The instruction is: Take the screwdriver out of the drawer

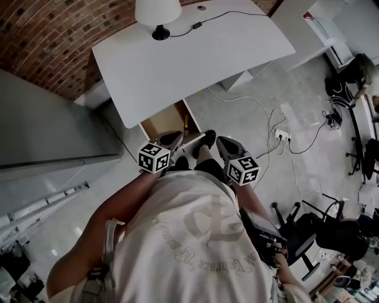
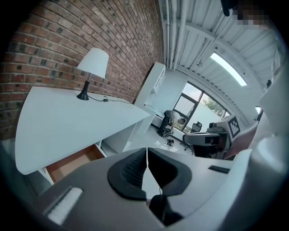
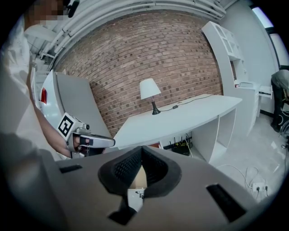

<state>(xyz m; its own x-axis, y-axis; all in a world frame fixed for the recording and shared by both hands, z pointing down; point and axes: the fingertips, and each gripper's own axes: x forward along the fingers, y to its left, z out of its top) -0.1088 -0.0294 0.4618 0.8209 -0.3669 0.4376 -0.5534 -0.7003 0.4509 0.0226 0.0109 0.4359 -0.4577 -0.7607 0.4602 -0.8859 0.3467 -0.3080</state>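
Brick wall (image 1: 47,41): runs behind the desk and fills the upper left of my head view.
Floor (image 1: 260,118): pale tiles. A white cable (image 1: 260,109) loops across it to a power strip (image 1: 281,135), to the right of the desk.
Desk (image 1: 195,53): white top, bare apart from a lamp (image 1: 157,15) near the wall edge and the lamp's cord.
Arms: both forearms reach forward from my torso. The grippers sit side by side, near each other but apart, both tilted somewhat downward toward the desk front.
Drawer (image 1: 166,121): pulled out from under the desk's near edge. Its brown wooden bottom is exposed, just beyond the two grippers.
Left gripper (image 2: 146,153): jaws together with the tips meeting and nothing between them. It is short of the drawer, and its marker cube (image 1: 154,157) faces up.
Right gripper (image 3: 142,149): tips meet and nothing is gripped. It is level with the left one, a little further from the drawer.
Screwdriver (image 1: 185,122): I take the thin yellowish shape along the drawer's right wall to be it. It lies inside the drawer, untouched by either gripper. Its long axis runs along the drawer's depth, from the desk edge toward me. It is too small to tell which end is the tip.
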